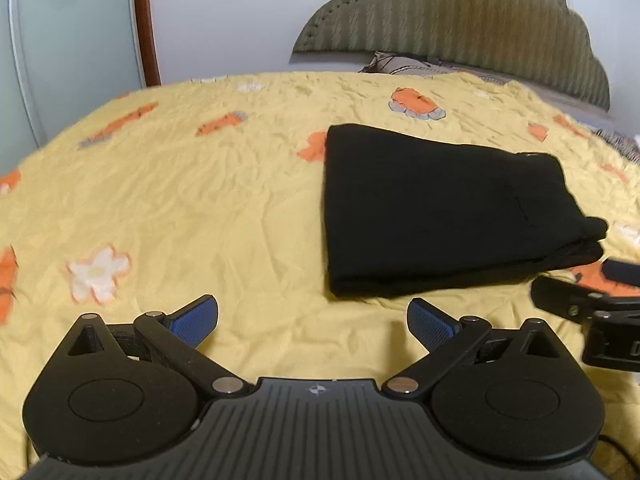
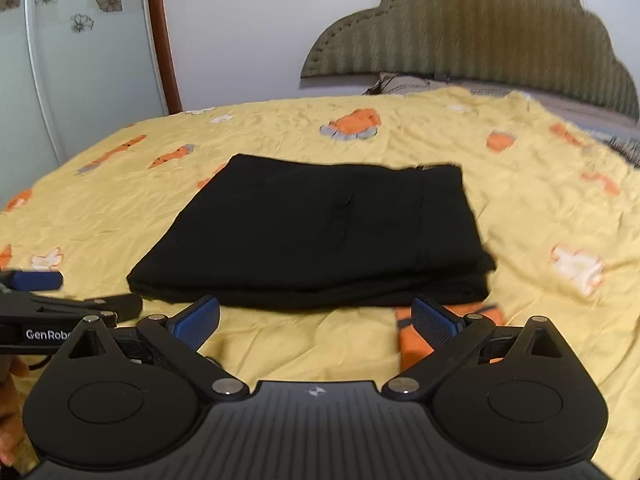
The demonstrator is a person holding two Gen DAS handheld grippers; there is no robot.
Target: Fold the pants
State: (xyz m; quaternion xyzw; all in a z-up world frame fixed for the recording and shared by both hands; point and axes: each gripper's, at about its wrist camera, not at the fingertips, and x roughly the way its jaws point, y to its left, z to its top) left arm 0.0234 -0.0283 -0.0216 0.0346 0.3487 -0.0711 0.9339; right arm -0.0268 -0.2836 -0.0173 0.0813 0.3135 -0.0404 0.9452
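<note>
Black pants (image 1: 440,212) lie folded into a compact stack on the yellow bedspread (image 1: 200,200); in the right wrist view the pants (image 2: 320,232) fill the middle of the bed. My left gripper (image 1: 312,320) stands open with nothing between its blue pads, just short of the stack's near left corner. My right gripper (image 2: 316,320) is also open and empty, hovering in front of the stack's near edge. Each gripper shows at the edge of the other's view: the right gripper (image 1: 592,304) low on the right, the left gripper (image 2: 60,304) low on the left.
The bedspread carries orange carrot and white flower prints. A padded olive headboard (image 1: 460,20) and a pillow (image 1: 404,64) stand at the far end. A wardrobe door (image 2: 80,60) with a wooden frame rises at the left. A hand (image 2: 10,400) shows at the lower left.
</note>
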